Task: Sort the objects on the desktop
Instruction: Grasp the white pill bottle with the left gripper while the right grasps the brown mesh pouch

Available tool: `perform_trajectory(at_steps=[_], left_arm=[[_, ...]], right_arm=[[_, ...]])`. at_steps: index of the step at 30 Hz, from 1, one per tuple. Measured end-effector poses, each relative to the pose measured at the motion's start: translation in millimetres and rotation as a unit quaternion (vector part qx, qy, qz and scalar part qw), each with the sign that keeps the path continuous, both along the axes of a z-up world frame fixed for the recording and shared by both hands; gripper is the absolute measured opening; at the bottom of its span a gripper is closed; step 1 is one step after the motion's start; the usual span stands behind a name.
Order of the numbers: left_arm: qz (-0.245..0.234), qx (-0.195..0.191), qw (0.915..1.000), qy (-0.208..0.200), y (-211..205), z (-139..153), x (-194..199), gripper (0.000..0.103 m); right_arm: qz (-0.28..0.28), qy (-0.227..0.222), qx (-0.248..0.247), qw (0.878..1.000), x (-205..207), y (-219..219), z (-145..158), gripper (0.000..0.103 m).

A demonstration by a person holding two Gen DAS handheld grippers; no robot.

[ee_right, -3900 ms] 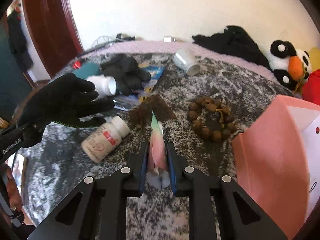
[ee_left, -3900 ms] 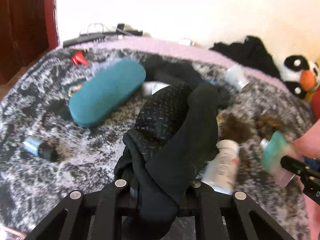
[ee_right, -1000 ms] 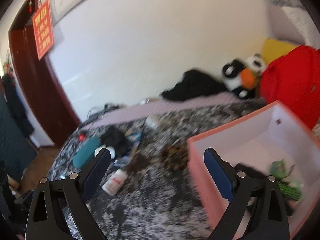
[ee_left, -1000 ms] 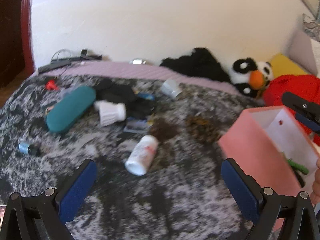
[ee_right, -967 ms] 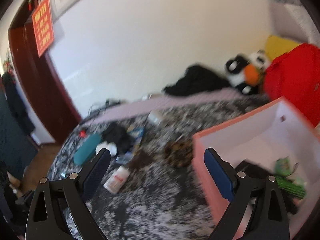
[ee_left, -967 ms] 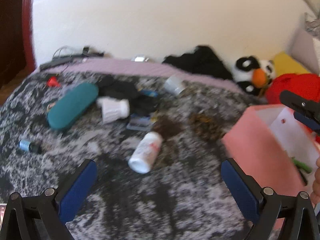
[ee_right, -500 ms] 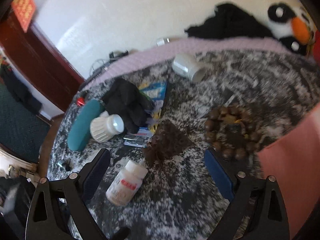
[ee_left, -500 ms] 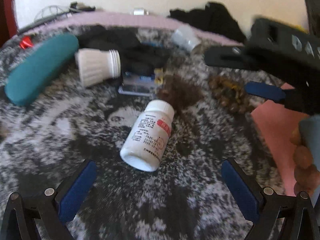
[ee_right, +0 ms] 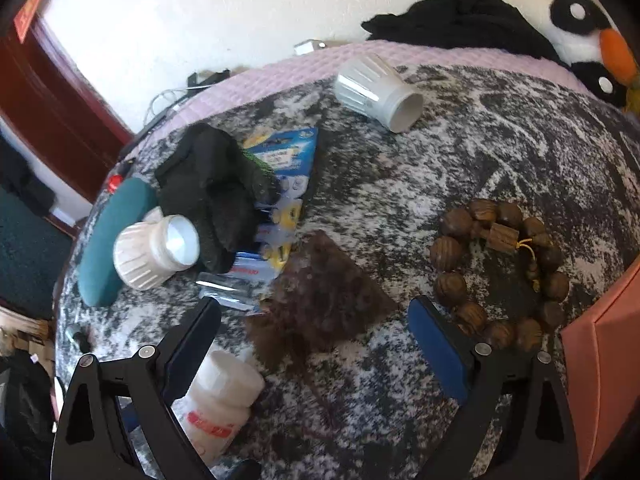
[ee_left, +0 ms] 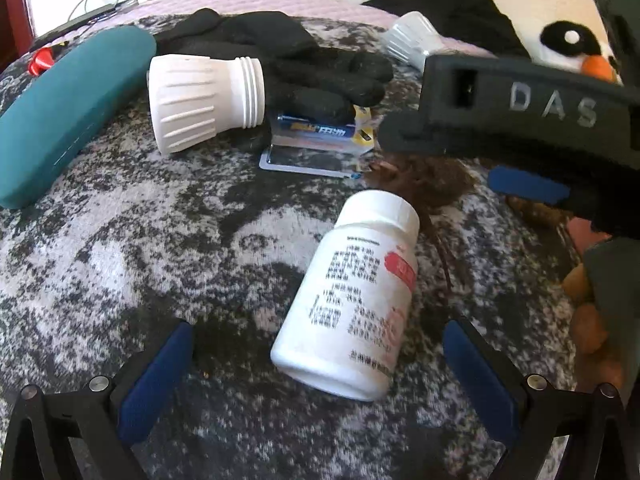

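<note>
My left gripper (ee_left: 316, 364) is open, its fingers on either side of a white pill bottle (ee_left: 352, 300) lying on the mottled grey cloth. My right gripper (ee_right: 316, 332) is open low over a brown feather-like piece (ee_right: 324, 300); it shows in the left wrist view (ee_left: 440, 160) above the same brown piece (ee_left: 428, 184). The pill bottle (ee_right: 218, 404) lies by the right gripper's left finger. A wooden bead bracelet (ee_right: 500, 272) lies to the right of the right gripper. A pink box (ee_right: 604, 360) stands at the right edge.
A white ribbed cap (ee_left: 204, 100), a black glove (ee_left: 304, 68), a battery pack (ee_left: 316, 144) and a teal glasses case (ee_left: 68, 112) lie at the back left. A second white cap (ee_right: 376, 88) lies further back. A penguin plush (ee_right: 592, 40) and black clothing (ee_right: 460, 16) sit by the wall.
Both grippers have come down from high over the pink box to the cloth. The left has closed in on the pill bottle, the right on the brown piece. Both stay open.
</note>
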State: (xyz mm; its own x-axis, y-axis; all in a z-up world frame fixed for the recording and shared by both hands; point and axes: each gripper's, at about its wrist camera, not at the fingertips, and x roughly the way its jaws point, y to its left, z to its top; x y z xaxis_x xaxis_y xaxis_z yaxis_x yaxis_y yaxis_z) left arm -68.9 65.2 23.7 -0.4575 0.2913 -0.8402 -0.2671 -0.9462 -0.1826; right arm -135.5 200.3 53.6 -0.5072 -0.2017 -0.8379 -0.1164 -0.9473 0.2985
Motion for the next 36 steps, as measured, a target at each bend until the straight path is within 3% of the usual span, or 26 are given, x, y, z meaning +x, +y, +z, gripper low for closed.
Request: perform_trajectory(at_steps=[4, 8, 11, 12, 13, 15, 17, 18, 27, 36], left_arm=[[-0.007, -0.019, 0.9997, 0.012, 7, -2, 1, 0.103], [-0.011, -0.041, 0.9988, 0.023, 10, -4, 1, 0.1], [-0.013, -0.066, 0.9971, 0.034, 12, -5, 2, 0.078], [-0.016, -0.068, 0.9969, 0.036, 12, -5, 1, 0.072], [-0.019, -0.064, 0.9971, 0.037, 11, -4, 1, 0.06], [-0.021, -0.056, 0.9976, 0.034, 11, -1, 1, 0.051], [-0.018, -0.052, 0.9981, 0.028, 9, 0, 1, 0.049], [-0.015, -0.046, 0.9985, 0.025, 6, 0, 1, 0.048], [0.0, -0.026, 0.9992, 0.031, -8, 28, 18, 0.044], [0.01, -0.021, 0.9975, 0.066, -22, 69, 48, 0.044]], right_arm=[[-0.006, -0.014, -0.004, 1.0, -4, 6, -14, 0.097], [0.006, -0.009, 0.024, 1.0, -5, 0, -17, 0.097], [0.019, -0.005, 0.059, 0.998, -4, -10, -20, 0.097], [0.024, -0.003, 0.075, 0.997, -3, -13, -20, 0.092], [0.03, -0.001, 0.091, 0.995, -2, -17, -21, 0.081], [0.04, 0.002, 0.108, 0.993, -2, -20, -19, 0.063], [0.046, 0.005, 0.104, 0.994, -2, -19, -16, 0.034], [0.048, 0.006, 0.097, 0.994, -2, -18, -16, 0.012], [0.057, 0.009, 0.071, 0.996, 11, -19, -1, 0.008], [0.078, 0.039, 0.069, 0.994, 53, -26, 48, 0.008]])
